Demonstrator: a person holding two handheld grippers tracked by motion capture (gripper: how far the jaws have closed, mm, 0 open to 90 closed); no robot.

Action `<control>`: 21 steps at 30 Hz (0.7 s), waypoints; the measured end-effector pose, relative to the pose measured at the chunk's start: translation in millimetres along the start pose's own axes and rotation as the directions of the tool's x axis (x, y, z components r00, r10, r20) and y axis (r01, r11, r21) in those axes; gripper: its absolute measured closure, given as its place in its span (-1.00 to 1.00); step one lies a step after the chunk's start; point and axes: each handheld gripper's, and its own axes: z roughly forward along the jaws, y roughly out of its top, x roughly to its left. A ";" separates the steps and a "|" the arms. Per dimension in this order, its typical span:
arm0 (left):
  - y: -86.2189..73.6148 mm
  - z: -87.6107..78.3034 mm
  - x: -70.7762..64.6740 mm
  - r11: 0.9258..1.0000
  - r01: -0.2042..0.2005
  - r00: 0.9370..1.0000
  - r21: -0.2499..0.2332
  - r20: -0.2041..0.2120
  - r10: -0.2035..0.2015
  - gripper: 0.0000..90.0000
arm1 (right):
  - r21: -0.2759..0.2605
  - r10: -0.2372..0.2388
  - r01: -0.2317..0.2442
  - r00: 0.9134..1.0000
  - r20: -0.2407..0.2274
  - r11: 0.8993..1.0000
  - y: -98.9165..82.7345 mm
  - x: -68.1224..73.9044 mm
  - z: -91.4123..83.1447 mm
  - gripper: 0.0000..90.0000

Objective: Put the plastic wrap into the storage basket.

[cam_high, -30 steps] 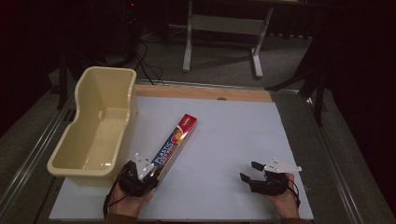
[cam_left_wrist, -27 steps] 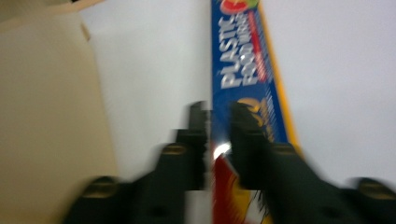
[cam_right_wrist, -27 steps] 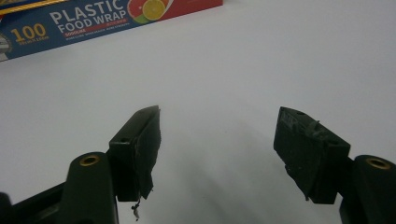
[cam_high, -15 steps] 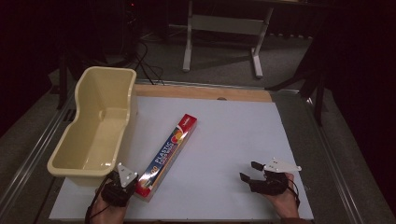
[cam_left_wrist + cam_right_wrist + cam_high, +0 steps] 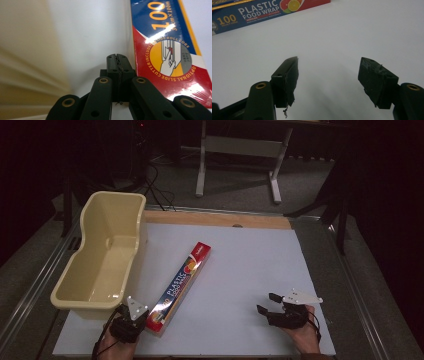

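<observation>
left gripper: jaws together on nothing; you've pulled back off long blue-red cardboard food wrap box, now just beside it
right gripper: jaws apart, idle
task: box loose on white table, cream plastic tub empty; re-grip needed

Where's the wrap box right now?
In the high view the wrap box lies diagonally on the white table, left of centre, just right of the tub. Its near end is beside the left gripper.
</observation>
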 end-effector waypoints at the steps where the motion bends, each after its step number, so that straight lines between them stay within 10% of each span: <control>1: 0.0 0.0 0.0 1.000 0.000 1.000 0.000 0.000 0.000 1.00 | 0.000 0.000 0.000 1.000 0.000 1.000 0.0 0.0 0.0 -0.28; 12: 10.3 20.1 -50.0 0.995 -0.078 0.970 -0.062 0.227 0.090 1.00 | 0.002 0.006 -0.006 1.000 0.007 1.000 0.0 -0.4 -0.1 -0.28; 17: 23.1 32.7 -69.6 0.990 -0.107 0.943 -0.091 0.306 0.130 1.00 | 0.007 0.013 -0.013 1.000 0.015 1.000 0.5 -0.7 0.9 -0.28; 21: 32.0 43.0 -89.9 0.983 -0.136 0.909 -0.123 0.378 0.173 1.00 | 0.020 0.041 -0.042 0.999 0.029 0.999 0.2 -1.9 2.2 -0.26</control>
